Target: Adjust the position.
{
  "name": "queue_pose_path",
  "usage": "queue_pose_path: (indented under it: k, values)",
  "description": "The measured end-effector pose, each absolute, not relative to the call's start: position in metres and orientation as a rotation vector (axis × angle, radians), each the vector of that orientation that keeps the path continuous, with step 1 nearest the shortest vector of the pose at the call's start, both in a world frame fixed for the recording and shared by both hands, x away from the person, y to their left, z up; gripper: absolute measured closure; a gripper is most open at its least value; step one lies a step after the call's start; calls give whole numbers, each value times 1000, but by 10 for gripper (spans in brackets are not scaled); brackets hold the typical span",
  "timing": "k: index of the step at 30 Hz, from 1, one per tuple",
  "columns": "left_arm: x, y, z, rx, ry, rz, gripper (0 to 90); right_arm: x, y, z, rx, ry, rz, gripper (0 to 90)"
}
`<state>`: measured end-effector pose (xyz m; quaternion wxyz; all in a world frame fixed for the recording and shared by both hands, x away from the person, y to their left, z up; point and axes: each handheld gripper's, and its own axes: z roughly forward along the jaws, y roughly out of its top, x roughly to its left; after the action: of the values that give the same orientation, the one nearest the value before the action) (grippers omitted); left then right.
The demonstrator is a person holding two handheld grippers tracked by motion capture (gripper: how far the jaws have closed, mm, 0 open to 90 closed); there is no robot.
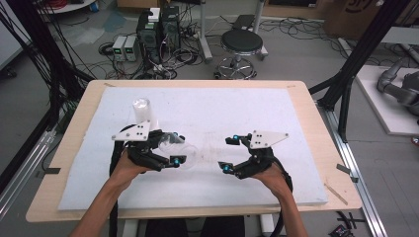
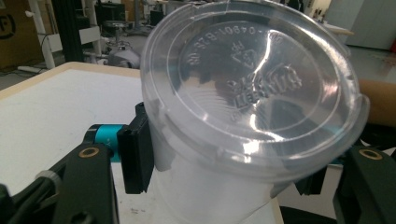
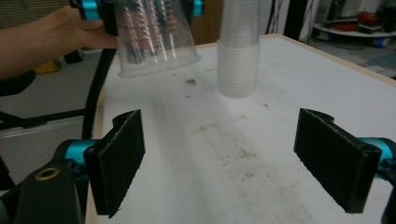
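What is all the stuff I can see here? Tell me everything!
Clear cup: one, see-through plastic, held off the table in the left gripper, tipped on its side.
Stack of cups: one stack, clear, upside down on the far left of the pad.
Pad: one, white, a bit stained, covering the table.
Table: one, light wood.
Stool: one, black seat, on the floor behind the table.
Computer boxes: a few, dark and pale, among cables on the floor.
Left gripper: one, black with teal bits, shut on the clear cup.
Right gripper: one, black, open, holding nothing.
Hands: two, one on each gripper.
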<state>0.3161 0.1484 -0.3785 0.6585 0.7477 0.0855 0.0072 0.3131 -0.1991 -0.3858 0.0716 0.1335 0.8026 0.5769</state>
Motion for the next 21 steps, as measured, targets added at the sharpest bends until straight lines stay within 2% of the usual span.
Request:
queue_pose_path:
  k: [21]
  values:
    - [313,130,-375,1693,160,2,353,312,-161,-377,242,2510,1819,148]
